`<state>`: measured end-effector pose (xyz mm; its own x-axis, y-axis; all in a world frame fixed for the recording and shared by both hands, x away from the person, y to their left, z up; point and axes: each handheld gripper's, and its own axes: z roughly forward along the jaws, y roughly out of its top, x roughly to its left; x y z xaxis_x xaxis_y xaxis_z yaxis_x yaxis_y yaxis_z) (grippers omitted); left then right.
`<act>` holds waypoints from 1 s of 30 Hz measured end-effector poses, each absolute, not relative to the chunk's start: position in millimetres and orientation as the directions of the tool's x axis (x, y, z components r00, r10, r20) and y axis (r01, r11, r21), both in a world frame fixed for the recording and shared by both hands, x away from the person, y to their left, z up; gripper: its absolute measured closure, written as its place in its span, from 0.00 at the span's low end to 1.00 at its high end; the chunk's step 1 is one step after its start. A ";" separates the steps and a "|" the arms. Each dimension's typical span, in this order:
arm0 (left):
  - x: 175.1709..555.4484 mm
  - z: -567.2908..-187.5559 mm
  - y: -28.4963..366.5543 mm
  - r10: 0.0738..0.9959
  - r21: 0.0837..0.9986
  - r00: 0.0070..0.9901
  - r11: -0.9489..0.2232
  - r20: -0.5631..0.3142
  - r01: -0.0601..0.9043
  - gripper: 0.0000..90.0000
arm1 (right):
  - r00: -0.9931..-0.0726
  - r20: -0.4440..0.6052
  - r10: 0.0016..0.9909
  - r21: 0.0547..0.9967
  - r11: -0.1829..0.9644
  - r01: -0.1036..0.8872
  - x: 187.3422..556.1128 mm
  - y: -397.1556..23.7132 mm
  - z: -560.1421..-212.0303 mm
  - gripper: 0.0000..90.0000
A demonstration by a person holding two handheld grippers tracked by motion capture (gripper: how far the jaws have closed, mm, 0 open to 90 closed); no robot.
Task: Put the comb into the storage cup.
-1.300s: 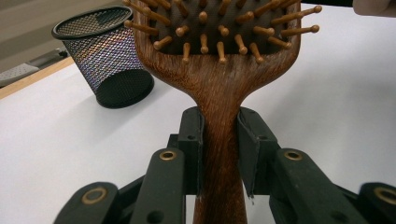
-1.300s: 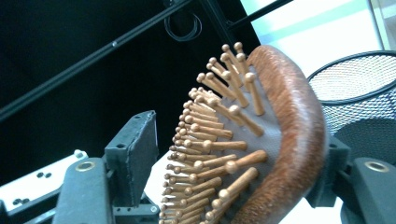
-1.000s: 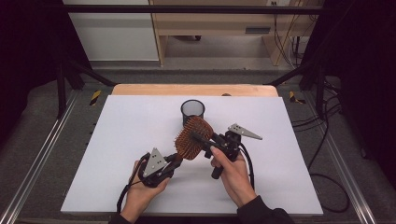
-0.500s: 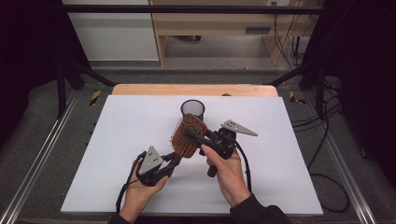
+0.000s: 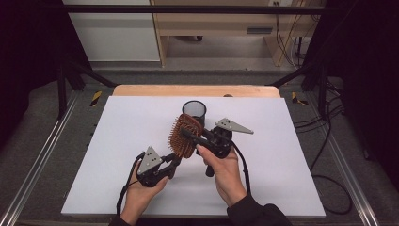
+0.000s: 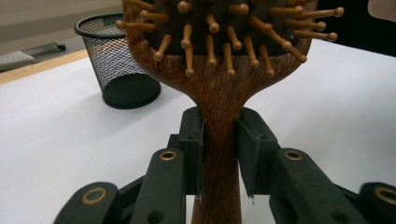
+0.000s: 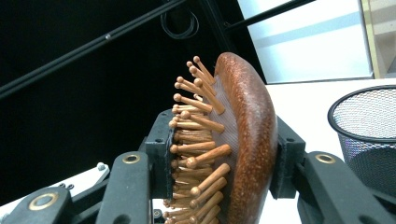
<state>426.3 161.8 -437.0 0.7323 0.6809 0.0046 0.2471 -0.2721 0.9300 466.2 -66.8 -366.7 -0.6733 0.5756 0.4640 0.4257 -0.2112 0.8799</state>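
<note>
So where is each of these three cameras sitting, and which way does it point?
High view: above the person's side, looking forward and down on the white table; both forearms, left gripper and right gripper show.
Left gripper view: rides the left gripper, looking along its jaws, clamped on the wooden hairbrush handle.
Right gripper view: rides the right gripper, whose jaws, just closing, straddle the brush head's bristles and back.
Shared: all three show the hairbrush and the black mesh cup.

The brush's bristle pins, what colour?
Light brown wood, round-tipped, on the hairbrush; clearest in the left gripper view.
</note>
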 end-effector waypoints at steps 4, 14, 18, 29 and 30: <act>426.8 -435.8 163.7 0.685 0.936 0.728 -0.249 -0.012 0.250 0.80 | -0.675 0.461 0.576 0.881 -0.207 0.426 467.1 -66.1 -363.4 0.59; 426.6 -436.0 167.3 0.707 0.947 0.707 -0.200 -0.039 0.251 0.74 | -0.673 0.454 0.584 0.884 -0.202 0.422 469.1 -60.9 -357.8 0.59; 425.5 -435.8 170.1 0.726 0.954 0.686 -0.171 -0.047 0.246 0.59 | -0.672 0.448 0.589 0.888 -0.208 0.410 472.3 -61.9 -353.4 0.59; 412.3 -432.5 205.3 0.787 0.959 0.616 -0.149 -0.033 0.242 0.18 | -0.638 0.432 0.637 0.897 -0.230 0.377 499.1 -71.9 -334.2 0.59; 411.4 -433.2 210.8 0.794 0.958 0.607 -0.150 -0.030 0.243 0.15 | -0.635 0.431 0.641 0.898 -0.232 0.375 502.0 -72.6 -332.4 0.59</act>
